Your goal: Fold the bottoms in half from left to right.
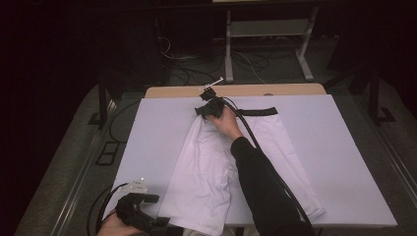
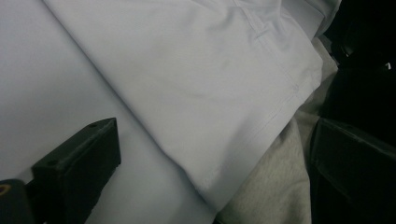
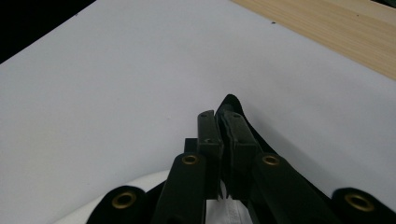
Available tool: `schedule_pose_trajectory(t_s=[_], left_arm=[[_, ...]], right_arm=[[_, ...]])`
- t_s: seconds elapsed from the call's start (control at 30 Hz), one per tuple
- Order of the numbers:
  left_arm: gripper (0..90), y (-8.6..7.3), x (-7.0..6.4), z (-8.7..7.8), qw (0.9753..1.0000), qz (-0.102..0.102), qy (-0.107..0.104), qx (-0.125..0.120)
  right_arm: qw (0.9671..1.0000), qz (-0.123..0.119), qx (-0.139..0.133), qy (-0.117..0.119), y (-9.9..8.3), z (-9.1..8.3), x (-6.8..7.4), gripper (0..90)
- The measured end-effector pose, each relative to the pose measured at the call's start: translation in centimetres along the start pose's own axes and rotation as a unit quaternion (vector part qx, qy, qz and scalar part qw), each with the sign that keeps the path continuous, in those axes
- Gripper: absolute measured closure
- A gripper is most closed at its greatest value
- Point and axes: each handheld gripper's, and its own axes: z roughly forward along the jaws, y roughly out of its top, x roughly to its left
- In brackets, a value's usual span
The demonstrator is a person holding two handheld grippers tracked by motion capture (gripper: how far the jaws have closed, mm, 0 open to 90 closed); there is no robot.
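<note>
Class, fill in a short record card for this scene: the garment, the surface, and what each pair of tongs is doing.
garment: white shorts with black waistband, spread flat
surface: white sheet over a wooden table
right tongs: shut on the black waistband at its left end
left tongs: open, at the near table edge beside the shorts' hem, holding nothing
</note>
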Motion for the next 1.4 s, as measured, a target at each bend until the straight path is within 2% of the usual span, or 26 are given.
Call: schedule_pose_trajectory(t_s=[0.13,0.3,0.33,0.37,0.43,0.47,0.53,0.57,0.6,0.67,0.7,0.73,0.83,0.9,0.93,1.13,1.3,1.4], left_arm=[[14.2,-0.4,-0.1,-0.2,0.9999,0.008,-0.008,0.002],[24.0,-0.6,-0.1,-0.3,0.9999,0.014,-0.007,0.0],[24.0,-0.6,-0.1,-0.3,0.9998,0.02,-0.008,0.0],[31.3,-0.7,-0.2,-0.2,0.9995,0.028,-0.01,0.0],[34.3,-0.7,-0.2,-0.2,0.9995,0.031,-0.011,-0.002],[41.3,-0.9,-0.1,0.0,0.9989,0.044,-0.016,-0.009],[47.5,-1.1,0.1,0.1,0.998,0.058,-0.016,-0.018],[51.4,-1.1,0.1,0.1,0.998,0.058,-0.016,-0.018],[51.4,-1.0,0.1,0.2,0.9979,0.06,-0.014,-0.018],[57.5,-0.9,0.1,0.4,0.9975,0.069,-0.009,-0.015],[64.4,-0.8,0.1,0.5,0.9971,0.075,-0.005,-0.013],[64.4,-0.7,0.0,0.6,0.9968,0.079,-0.003,-0.011],[75.6,-0.4,-0.2,0.8,0.9957,0.092,0.005,0.0],[83.6,-0.1,-0.2,0.9,0.9953,0.096,0.01,0.008],[87.1,0.0,-0.2,1.0,0.9958,0.09,0.006,0.014],[88.2,0.0,0.0,0.9,0.9973,0.073,-0.004,0.009],[88.2,0.2,-0.3,0.7,0.9962,0.086,-0.012,0.002],[88.2,0.7,-0.8,0.5,0.9953,0.093,-0.024,-0.01]], right_arm=[[1.0,0.005,-0.002,0.0,0.0,0.0,0.0,85.4],[1.0,0.004,-0.003,0.0,0.0,0.1,0.0,85.4],[1.0,0.004,-0.003,0.0,0.0,0.1,0.0,85.4],[1.0,0.003,-0.005,0.0,0.0,0.0,0.0,85.4],[1.0,0.004,-0.005,0.0,0.0,0.0,-0.1,85.4],[1.0,0.008,-0.005,0.001,0.0,0.0,0.0,85.4],[1.0,0.006,-0.005,0.0,0.0,0.0,-0.1,85.4],[1.0,0.006,-0.005,0.0,0.0,0.0,-0.1,85.4],[1.0,0.005,-0.005,0.0,0.0,0.0,0.0,85.4],[1.0,0.003,-0.006,-0.001,0.0,-0.1,0.0,85.4],[1.0,0.004,-0.006,-0.001,0.0,-0.1,0.0,85.4],[1.0,0.004,-0.006,-0.001,0.0,-0.1,0.0,85.4],[1.0,0.005,-0.007,-0.001,0.0,-0.2,-0.1,85.4],[1.0,0.005,-0.008,-0.001,0.0,-0.3,-0.1,85.4],[0.9999,0.006,-0.01,0.0,-0.1,-0.4,-0.1,85.4],[0.9999,0.01,-0.011,0.001,-0.2,-0.8,-0.3,85.4],[0.9998,0.009,-0.016,0.001,-0.1,-1.2,-0.7,85.4],[0.9998,0.01,-0.016,0.001,0.0,-1.4,-0.7,85.4]])
